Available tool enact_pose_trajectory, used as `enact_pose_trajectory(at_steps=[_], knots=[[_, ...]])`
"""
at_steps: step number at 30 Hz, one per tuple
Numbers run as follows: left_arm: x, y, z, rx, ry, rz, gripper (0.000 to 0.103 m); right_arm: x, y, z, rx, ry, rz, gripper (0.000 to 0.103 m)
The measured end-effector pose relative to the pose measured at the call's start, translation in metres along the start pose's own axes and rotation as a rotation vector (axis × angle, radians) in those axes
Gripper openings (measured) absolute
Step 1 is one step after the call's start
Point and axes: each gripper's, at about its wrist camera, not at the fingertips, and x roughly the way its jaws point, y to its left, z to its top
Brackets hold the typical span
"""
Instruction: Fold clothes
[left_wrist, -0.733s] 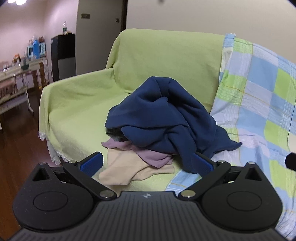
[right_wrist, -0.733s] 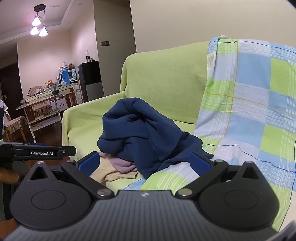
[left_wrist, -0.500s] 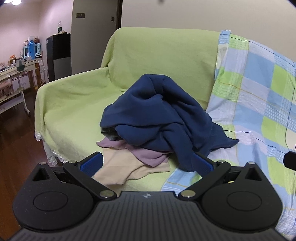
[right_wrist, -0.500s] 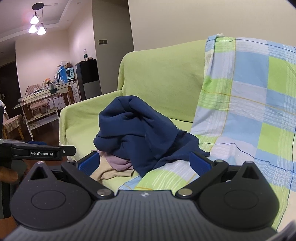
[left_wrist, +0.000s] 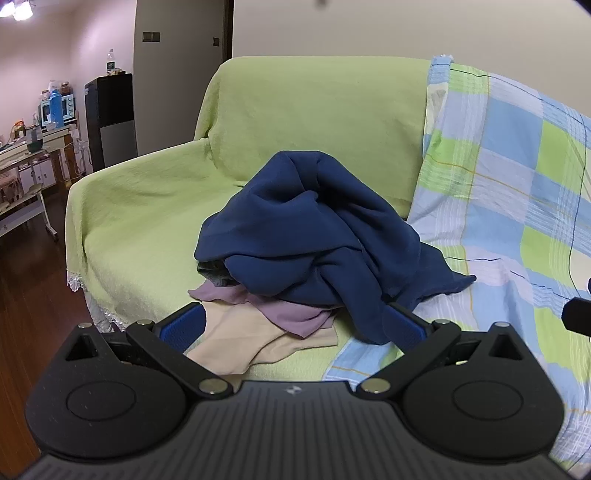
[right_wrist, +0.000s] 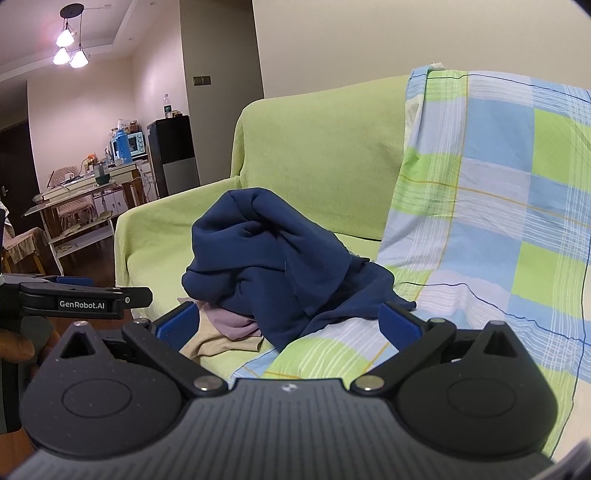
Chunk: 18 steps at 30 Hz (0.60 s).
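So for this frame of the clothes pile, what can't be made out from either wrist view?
- Grey garment: left wrist view shows only a sliver; the navy garment covers the rest.
- Mauve garment and beige garment: their type and full outline, hidden under the navy one and behind the left gripper body.
- Items on the far table: too small.
- Right gripper: the sofa's front edge is hidden behind its body.

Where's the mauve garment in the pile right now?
In both wrist views the thin mauve garment sits on the green-covered sofa, poking out left from under the crumpled navy sweatshirt, over the beige garment.
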Motion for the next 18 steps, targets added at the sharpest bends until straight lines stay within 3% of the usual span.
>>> enact_pose_trajectory(at_steps=[18], knots=[[0.001, 0.000, -0.009, -0.006, 0.016, -0.010, 0.102, 0.013, 0.008, 0.001, -0.050, 0.062, -0.014, 0.102]])
